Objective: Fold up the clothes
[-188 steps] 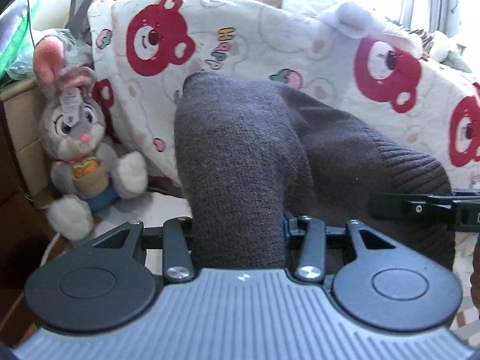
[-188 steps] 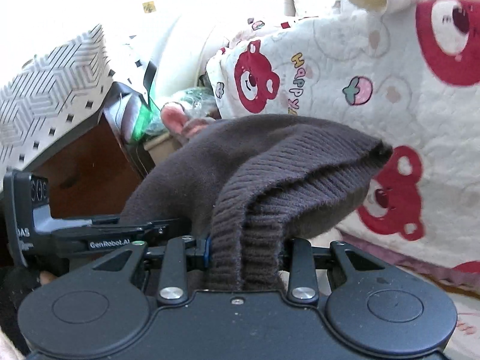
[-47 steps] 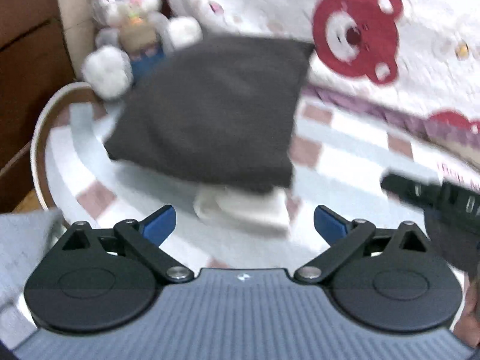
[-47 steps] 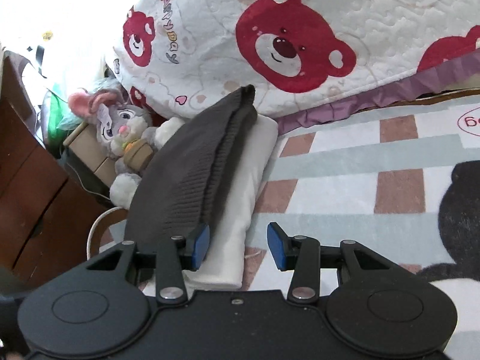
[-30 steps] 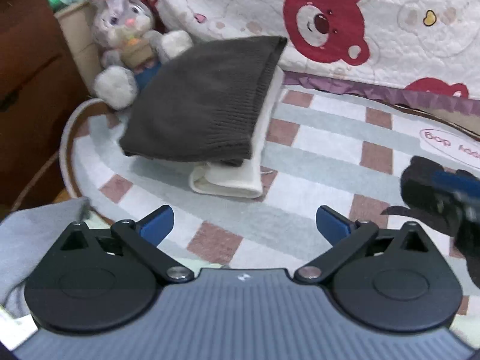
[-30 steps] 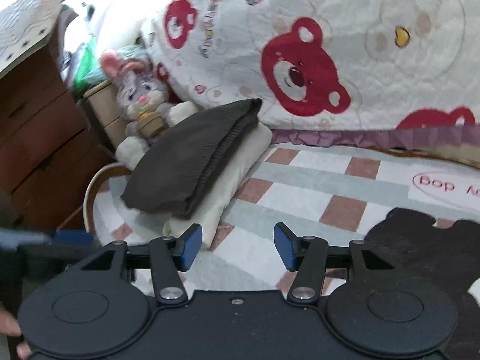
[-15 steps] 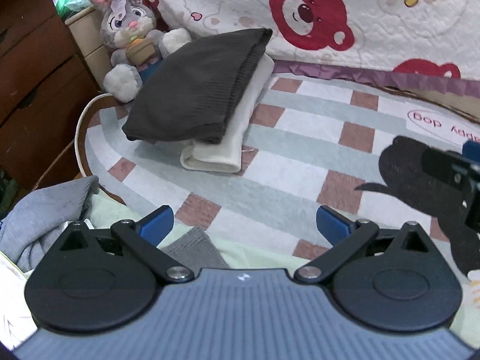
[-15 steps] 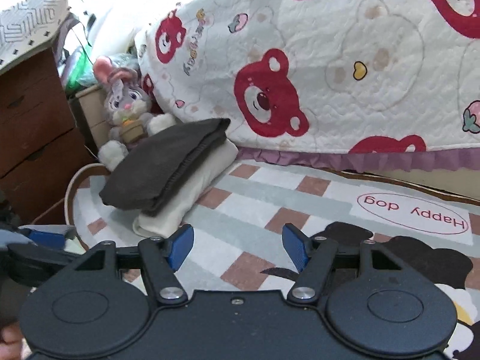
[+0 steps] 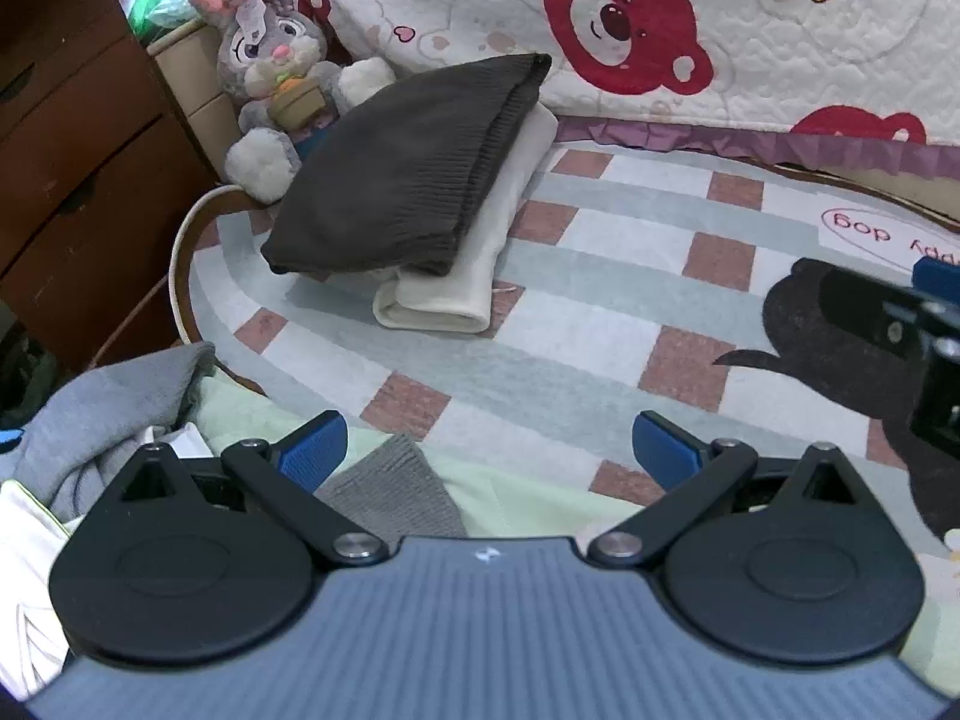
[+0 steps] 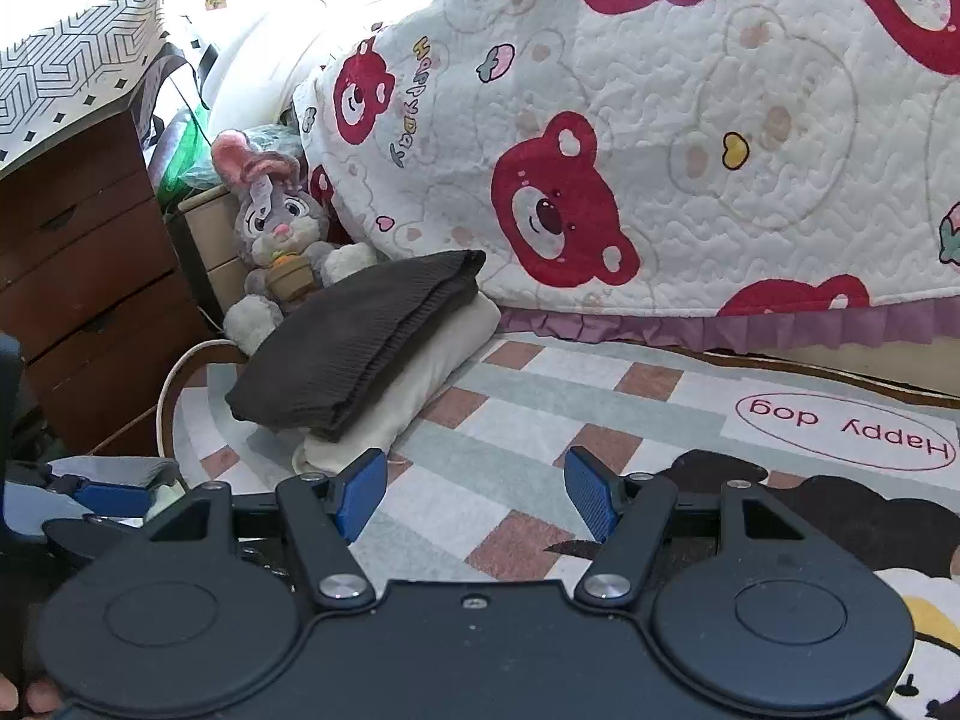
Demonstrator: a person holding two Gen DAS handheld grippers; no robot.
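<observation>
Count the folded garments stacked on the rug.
2: a dark brown knit sweater on top, a cream garment beneath it, beside the plush bunny. Anything under them would be hidden.

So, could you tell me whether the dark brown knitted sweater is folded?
Folded: the dark brown knitted sweater lies as a compact bundle atop a folded cream garment.

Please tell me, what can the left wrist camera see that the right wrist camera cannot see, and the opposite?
Only the left wrist view shows the pile of unfolded clothes: a grey garment, pale green fabric and a grey knit piece under the open left gripper.

Only the right wrist view shows the patterned box on the brown dresser.

Both show the folded dark sweater lying on the folded cream garment, the rabbit toy, the bear quilt and the checked rug. The right gripper is open too.
</observation>
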